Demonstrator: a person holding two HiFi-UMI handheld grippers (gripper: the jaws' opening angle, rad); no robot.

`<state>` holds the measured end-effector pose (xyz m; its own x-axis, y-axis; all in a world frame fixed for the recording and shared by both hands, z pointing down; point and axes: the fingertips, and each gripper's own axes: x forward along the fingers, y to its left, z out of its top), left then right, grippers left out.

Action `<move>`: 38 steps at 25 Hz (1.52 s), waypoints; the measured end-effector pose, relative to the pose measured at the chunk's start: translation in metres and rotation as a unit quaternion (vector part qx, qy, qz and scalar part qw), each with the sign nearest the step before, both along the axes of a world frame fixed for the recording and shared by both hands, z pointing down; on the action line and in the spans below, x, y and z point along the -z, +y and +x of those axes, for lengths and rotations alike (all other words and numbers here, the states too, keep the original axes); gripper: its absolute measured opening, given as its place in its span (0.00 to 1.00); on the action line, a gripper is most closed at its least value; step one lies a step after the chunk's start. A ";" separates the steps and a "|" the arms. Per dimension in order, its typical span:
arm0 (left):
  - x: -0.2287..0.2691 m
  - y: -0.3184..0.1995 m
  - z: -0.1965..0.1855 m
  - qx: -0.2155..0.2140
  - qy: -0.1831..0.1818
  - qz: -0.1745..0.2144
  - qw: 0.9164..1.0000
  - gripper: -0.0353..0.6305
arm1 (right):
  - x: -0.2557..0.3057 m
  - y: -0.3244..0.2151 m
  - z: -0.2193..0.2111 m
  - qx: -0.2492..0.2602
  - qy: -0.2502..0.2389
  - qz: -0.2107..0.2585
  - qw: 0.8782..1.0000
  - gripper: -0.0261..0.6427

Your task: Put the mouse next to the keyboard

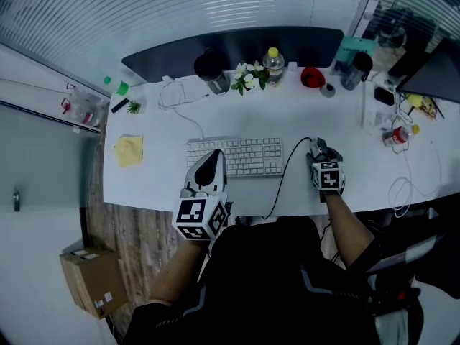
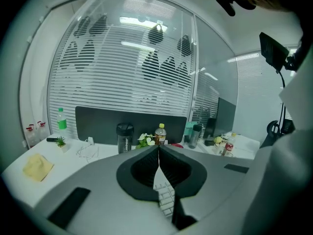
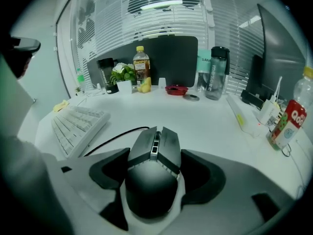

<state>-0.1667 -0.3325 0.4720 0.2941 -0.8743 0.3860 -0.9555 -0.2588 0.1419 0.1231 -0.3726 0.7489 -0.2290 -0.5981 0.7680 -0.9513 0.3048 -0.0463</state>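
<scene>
The white keyboard [image 1: 244,155] lies at the middle of the white desk [image 1: 345,121]. A dark wired mouse [image 1: 317,147] is to its right, its black cable [image 1: 284,172] running back past the keyboard's right end. My right gripper [image 1: 319,154] is shut on the mouse [image 3: 152,163], which sits low between the two black pads [image 3: 205,175] over the desk. The keyboard [image 3: 78,124] lies to its left. My left gripper [image 1: 213,159] hovers shut over the keyboard's near left corner, holding nothing. In the left gripper view its jaws [image 2: 159,155] meet, with keys [image 2: 166,197] showing below.
Along the desk's back stand a black tumbler [image 1: 212,72], white flowers [image 1: 249,76], a yellow-capped bottle [image 1: 273,65], a red dish [image 1: 312,77] and a dark bottle [image 1: 355,70]. A yellow cloth [image 1: 129,149] lies left, a red can [image 1: 399,134] right. A cardboard box [image 1: 92,279] sits on the floor.
</scene>
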 end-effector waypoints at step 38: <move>0.076 0.011 -0.091 -0.073 0.035 0.086 0.993 0.10 | 0.362 0.056 -0.114 0.008 -0.114 0.270 0.956 0.43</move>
<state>-0.2574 -0.3212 0.3957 0.4429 -0.8722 0.2076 -0.8956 -0.4193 0.1490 0.0090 -0.3163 0.3867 -0.3659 -0.8884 0.2774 -0.9303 0.3573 -0.0827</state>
